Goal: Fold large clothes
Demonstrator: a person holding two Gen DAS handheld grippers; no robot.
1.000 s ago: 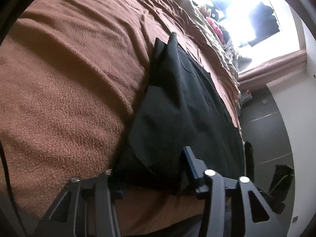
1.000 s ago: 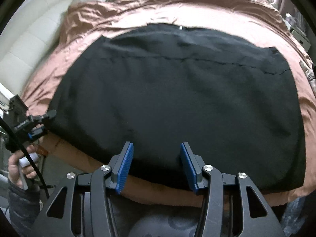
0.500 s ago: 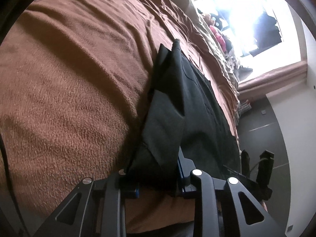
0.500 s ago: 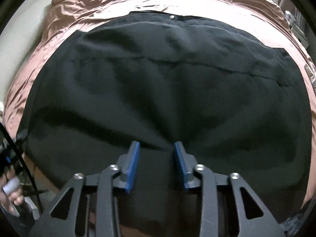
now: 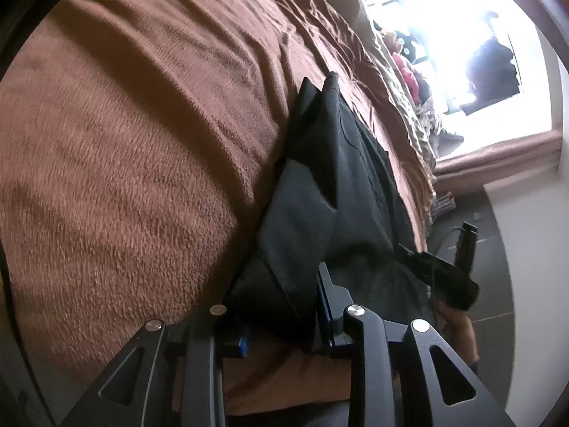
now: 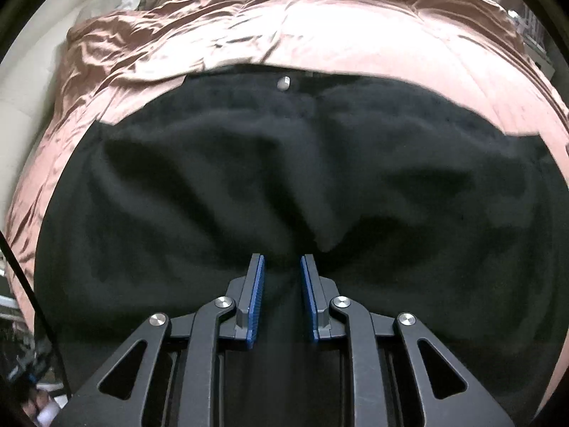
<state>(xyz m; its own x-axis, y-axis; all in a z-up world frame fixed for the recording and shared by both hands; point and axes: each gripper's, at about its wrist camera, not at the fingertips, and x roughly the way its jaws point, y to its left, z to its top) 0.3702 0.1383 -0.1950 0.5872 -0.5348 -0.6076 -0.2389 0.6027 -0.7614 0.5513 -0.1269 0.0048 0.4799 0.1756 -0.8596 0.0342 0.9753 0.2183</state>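
Across the left wrist view, left side: brown blanket (image 5: pixel 135 163) fills the frame from the left edge to the middle, its nap blurred.
Left wrist view, centre: black garment (image 5: pixel 341 192) lies on the blanket in a long strip running from the bottom centre up toward the bright window (image 5: pixel 458 35) at upper right.
Left gripper (image 5: pixel 284 323): its fingers are clamped on the garment's near corner, where a second ago they stood apart around it; the cloth now bunches up between them.
Left wrist view, right edge: the other gripper's dark body shows at the garment's far side, over the floor; its fingers cannot be made out here.
Right wrist view, centre: the garment (image 6: pixel 284 185) spreads over the pink-lit blanket (image 6: pixel 320 25), a metal button (image 6: pixel 283 83) at its far hem in the upper middle.
Right gripper (image 6: pixel 282 297): blue pads (image 6: pixel 256 299) pinch a ridge of the near hem; a second ago they were wide apart just short of it, and creases now radiate from the pinch.
Meaning for the task: both near-edge grasps look set, so I judge the lift and carry of this edge toward the far hem comes next.
Hidden or unclear: the hem beneath each gripper is covered by the linkage; how many layers each pinch holds cannot be told; the window is blown out; the lower left corner of the right wrist view is too blurred to read.
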